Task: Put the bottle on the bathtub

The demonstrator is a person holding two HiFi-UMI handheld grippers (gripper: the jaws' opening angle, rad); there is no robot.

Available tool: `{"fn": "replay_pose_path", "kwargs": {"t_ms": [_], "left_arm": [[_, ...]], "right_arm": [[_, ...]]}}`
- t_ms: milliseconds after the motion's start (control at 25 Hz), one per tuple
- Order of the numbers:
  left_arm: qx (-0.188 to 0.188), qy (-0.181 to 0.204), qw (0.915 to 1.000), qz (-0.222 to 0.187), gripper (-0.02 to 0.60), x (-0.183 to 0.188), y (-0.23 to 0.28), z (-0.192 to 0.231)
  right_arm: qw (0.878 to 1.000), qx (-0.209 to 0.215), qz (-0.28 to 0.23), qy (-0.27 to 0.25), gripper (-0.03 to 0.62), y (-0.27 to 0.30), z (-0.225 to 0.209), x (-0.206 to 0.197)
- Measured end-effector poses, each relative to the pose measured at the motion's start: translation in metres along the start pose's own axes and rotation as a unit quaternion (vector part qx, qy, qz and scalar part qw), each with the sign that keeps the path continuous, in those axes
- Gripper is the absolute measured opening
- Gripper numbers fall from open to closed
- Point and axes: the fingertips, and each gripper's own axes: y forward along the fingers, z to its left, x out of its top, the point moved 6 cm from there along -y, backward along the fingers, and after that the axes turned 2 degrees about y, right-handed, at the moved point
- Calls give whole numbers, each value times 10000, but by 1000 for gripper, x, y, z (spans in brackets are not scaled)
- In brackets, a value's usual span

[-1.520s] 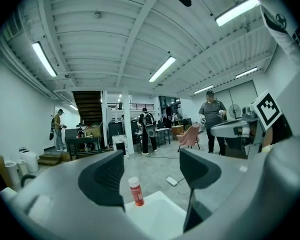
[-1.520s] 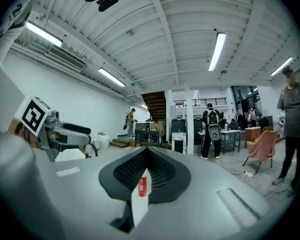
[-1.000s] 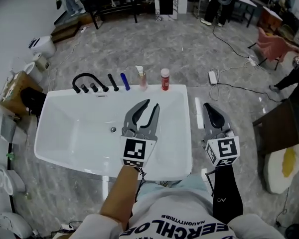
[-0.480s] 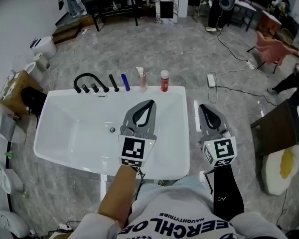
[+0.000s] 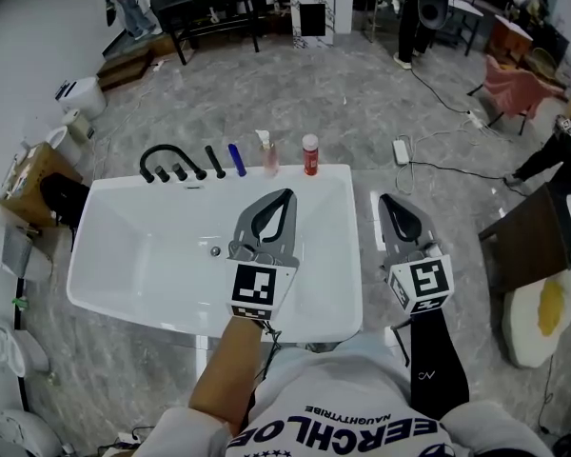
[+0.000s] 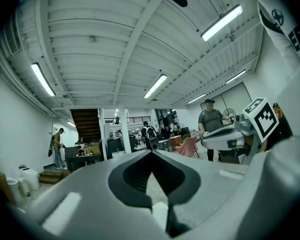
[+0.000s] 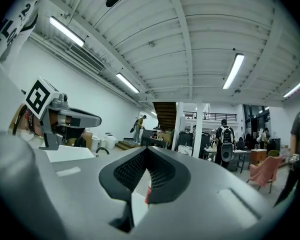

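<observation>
The white bathtub (image 5: 133, 246) lies below me in the head view. On its far rim stand a red bottle with a white cap (image 5: 310, 155) and a pale pump bottle (image 5: 268, 154). My left gripper (image 5: 284, 195) hovers over the tub's right half, shut and empty, short of the bottles. To the right of the tub my right gripper (image 5: 389, 201) hangs over the floor, also shut with nothing in it. Both gripper views look out level across the room. A red sliver of the bottle (image 7: 147, 196) shows through the right gripper (image 7: 147, 149). The left gripper (image 6: 151, 153) shows only floor in its gap.
A black faucet (image 5: 162, 157), black handles (image 5: 214, 160) and a blue piece (image 5: 237, 158) line the tub's far rim. A white power strip (image 5: 403, 150) with cables lies on the floor at the right. A cardboard box (image 5: 24, 174) sits left, dark furniture (image 5: 533, 241) right.
One second ago the left gripper's jaws stood open; they have since closed on nothing. Both grippers have stayed almost in place.
</observation>
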Motion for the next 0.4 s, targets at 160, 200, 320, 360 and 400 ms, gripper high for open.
{"fn": "replay_pose_path", "kwargs": {"t_ms": [160, 200, 320, 360, 400], "left_arm": [[-34, 25, 10000, 8, 2, 3, -3, -1], [-45, 25, 10000, 27, 0, 3, -3, -1], [-87, -17, 9999, 87, 2, 2, -4, 1], [-93, -35, 9999, 100, 2, 2, -5, 1], [-99, -53, 9999, 112, 2, 2, -5, 2]], "right_arm": [[10000, -20, -31, 21, 28, -4, -1, 3], [10000, -22, -27, 26, 28, -4, 0, 3], [10000, -8, -16, 50, 28, -5, 0, 3], [10000, 0, -16, 62, 28, -5, 0, 3], [10000, 8, -16, 75, 28, -5, 0, 3]]}}
